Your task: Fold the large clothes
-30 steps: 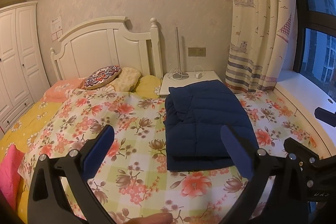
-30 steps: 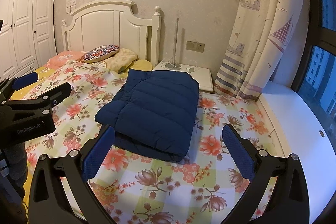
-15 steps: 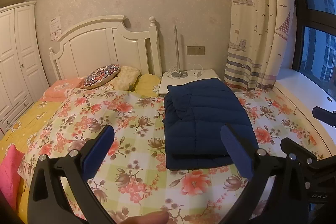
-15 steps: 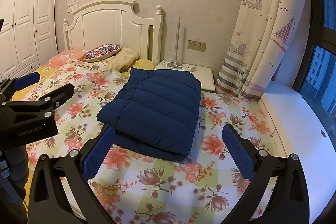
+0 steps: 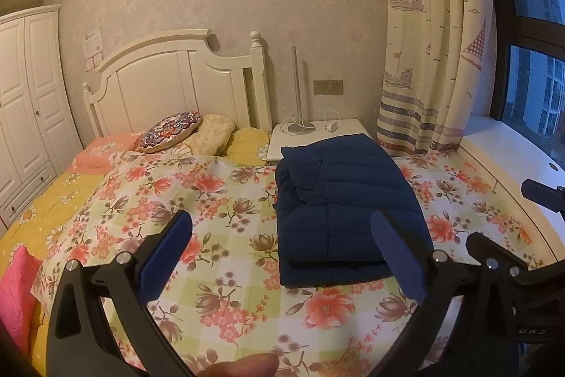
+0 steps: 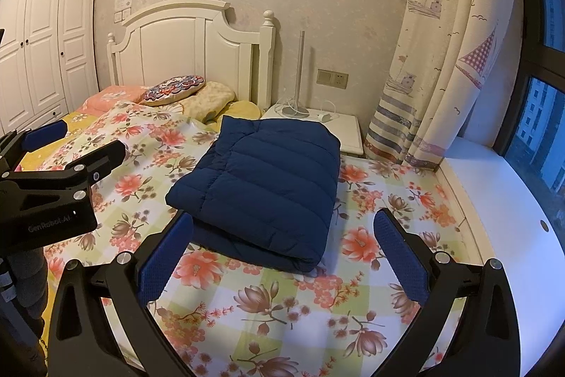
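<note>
Both grippers hang spread wide and empty above the near bed: the left gripper [image 5: 280, 248] and the right gripper [image 6: 282, 248]. Beyond them lies the folded navy quilted jacket [image 6: 263, 179] on the floral bedspread [image 5: 197, 196] (right half), its long axis running near-to-far toward the white nightstand [image 5: 348, 129].

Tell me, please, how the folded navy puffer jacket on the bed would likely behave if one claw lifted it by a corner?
The navy puffer jacket looks quilted and puffy, so probably light for its bulk. It lies in loose stacked layers, so a corner lift would likely unfold it. Its smooth shell may slide between the pads.
</note>
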Available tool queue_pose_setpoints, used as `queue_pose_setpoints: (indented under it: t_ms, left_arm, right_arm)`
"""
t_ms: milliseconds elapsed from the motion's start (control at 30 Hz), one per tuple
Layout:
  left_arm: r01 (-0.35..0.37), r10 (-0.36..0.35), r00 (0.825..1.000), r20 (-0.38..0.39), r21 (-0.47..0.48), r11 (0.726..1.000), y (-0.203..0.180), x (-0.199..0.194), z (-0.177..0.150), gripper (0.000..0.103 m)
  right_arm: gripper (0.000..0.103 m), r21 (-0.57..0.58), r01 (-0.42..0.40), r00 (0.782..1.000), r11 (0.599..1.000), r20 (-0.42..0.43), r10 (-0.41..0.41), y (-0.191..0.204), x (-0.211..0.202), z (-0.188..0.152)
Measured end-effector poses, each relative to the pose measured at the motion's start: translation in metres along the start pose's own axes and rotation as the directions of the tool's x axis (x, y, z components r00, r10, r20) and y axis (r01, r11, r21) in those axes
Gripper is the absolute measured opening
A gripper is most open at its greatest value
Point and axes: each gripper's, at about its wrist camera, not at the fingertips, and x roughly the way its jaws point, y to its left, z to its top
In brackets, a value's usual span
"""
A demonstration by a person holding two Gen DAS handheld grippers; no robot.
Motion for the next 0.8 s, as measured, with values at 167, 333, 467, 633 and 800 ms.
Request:
queue_pose_setpoints:
  t_ms: [167,333,467,633,800]
  left_arm:
    - [0.008,-0.008,1.000,-0.002,0.008,1.000,-0.001,0.000,0.000,0.101]
    - [0.027,-0.027,1.000,-0.008,0.022,0.999,-0.002,0.005,-0.002,0.101]
    - [0.057,-0.057,0.998,0.008,-0.003,0.998,0.004,0.017,-0.011,0.101]
    - [0.009,-0.010,1.000,-0.028,-0.022,1.000,0.023,0.048,-0.023,0.101]
    - [-0.137,0.117,0.973,-0.200,-0.085,0.987,0.091,0.116,-0.053,0.101]
  right_arm:
    - [0.098,-0.004,-0.007,1.000,1.000,-0.005,0.007,0.002,0.002,0.001]
    - [0.098,-0.006,-0.016,1.000,1.000,-0.015,0.016,0.004,0.007,0.000]
    - [0.098,-0.005,-0.020,1.000,1.000,-0.023,0.020,0.003,0.012,-0.003]
    - [0.098,0.013,-0.018,0.998,1.000,-0.063,0.019,-0.005,0.030,-0.014]
    - [0.098,0.085,0.043,0.996,0.995,-0.082,-0.036,-0.051,0.058,-0.038]
